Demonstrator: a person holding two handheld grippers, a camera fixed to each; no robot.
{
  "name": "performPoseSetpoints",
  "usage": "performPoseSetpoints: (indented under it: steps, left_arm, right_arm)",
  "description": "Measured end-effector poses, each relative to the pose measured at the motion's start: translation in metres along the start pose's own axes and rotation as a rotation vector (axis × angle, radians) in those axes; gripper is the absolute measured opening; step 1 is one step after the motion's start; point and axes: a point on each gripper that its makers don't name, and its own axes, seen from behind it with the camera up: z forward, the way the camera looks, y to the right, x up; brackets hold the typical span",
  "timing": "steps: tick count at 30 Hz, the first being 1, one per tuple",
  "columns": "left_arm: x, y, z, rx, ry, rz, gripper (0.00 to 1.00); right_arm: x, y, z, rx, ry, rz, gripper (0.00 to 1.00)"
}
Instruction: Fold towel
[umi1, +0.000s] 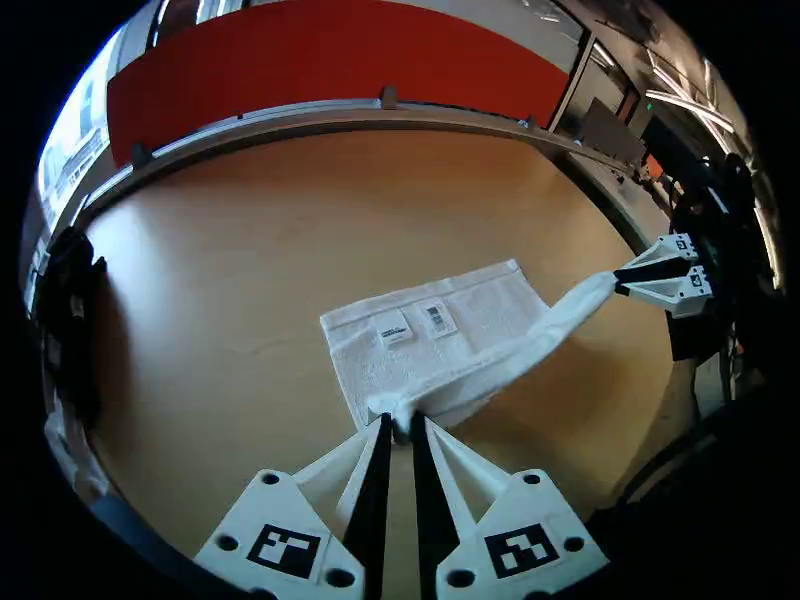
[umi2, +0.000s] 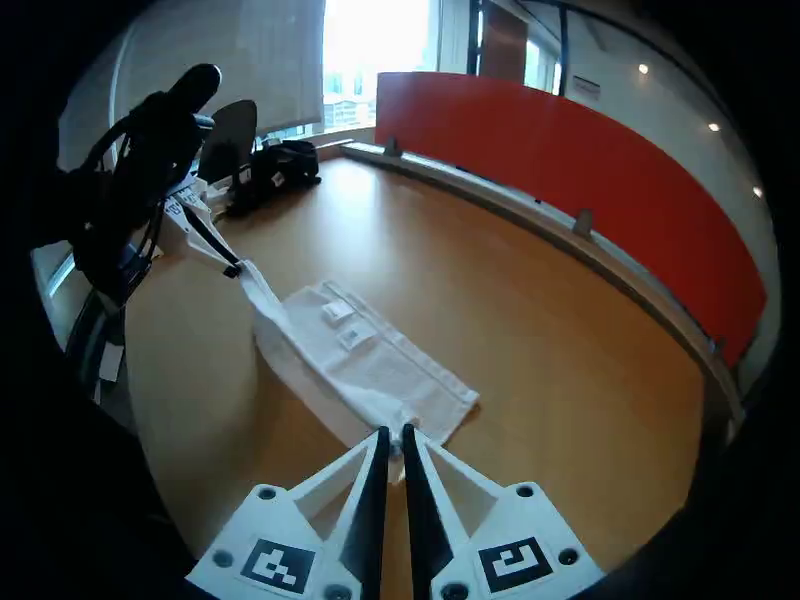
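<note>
This looks like an office: a long wooden surface (umi2: 560, 330) backed by a red divider panel (umi2: 600, 170), a dark chair (umi2: 235, 130) and bag (umi2: 285, 162) by a bright window (umi2: 380, 50), and ceiling lights (umi2: 715, 127).

The worktop (umi1: 250, 230) in front of me is warm, light-coloured wood with a curved far edge, where a red partition (umi1: 330, 60) stands. A white towel (umi1: 440, 330) lies near its middle, labels facing up, with its near long edge lifted off the wood. A black bag (umi2: 280, 165) sits on the corner by the window.
</note>
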Motion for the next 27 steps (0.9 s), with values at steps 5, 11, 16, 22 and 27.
performPoseSetpoints:
  steps: [5,11,16,22,27]
  left_arm:
    - [0.007,-0.009,0.011,0.021,-0.012,0.011,0.15]
    - [0.008,-0.013,0.022,0.027,-0.030,0.017,0.14]
    - [0.007,-0.018,0.036,0.038,-0.045,0.011,0.14]
    - [0.008,-0.027,0.054,0.059,-0.047,0.012,0.15]
    - [0.010,-0.033,0.067,0.074,-0.047,0.020,0.15]
  right_arm:
    - [0.004,0.008,0.012,0.001,-0.004,-0.006,0.10]
    - [0.000,0.015,0.023,0.006,-0.019,-0.003,0.10]
    - [-0.008,0.020,0.033,0.017,-0.041,0.007,0.10]
    - [-0.019,0.029,0.049,0.017,-0.063,0.024,0.10]
    - [-0.023,0.037,0.062,0.006,-0.070,0.045,0.10]
